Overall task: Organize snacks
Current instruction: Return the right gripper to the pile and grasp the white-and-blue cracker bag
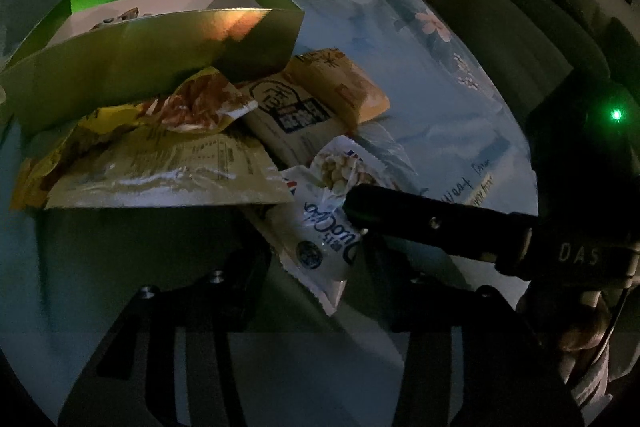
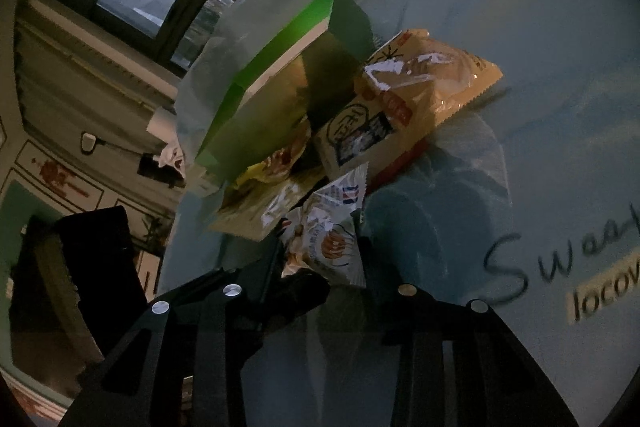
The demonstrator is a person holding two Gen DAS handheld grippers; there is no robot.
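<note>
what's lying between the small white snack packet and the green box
The orange-and-white snack bag and the crumpled yellow bag lie between the white packet and the green box, piled against the box's front wall; clearest in the left wrist view.

**Hidden, cropped and unclear**

The green box (image 1: 132, 67) hides most of its contents behind its near wall. The yellow packet (image 1: 160, 167) covers part of the white snack pouch (image 1: 320, 227). In the right wrist view, cloth lettering (image 2: 580, 267) is blurred and cut off at the edge.
</note>
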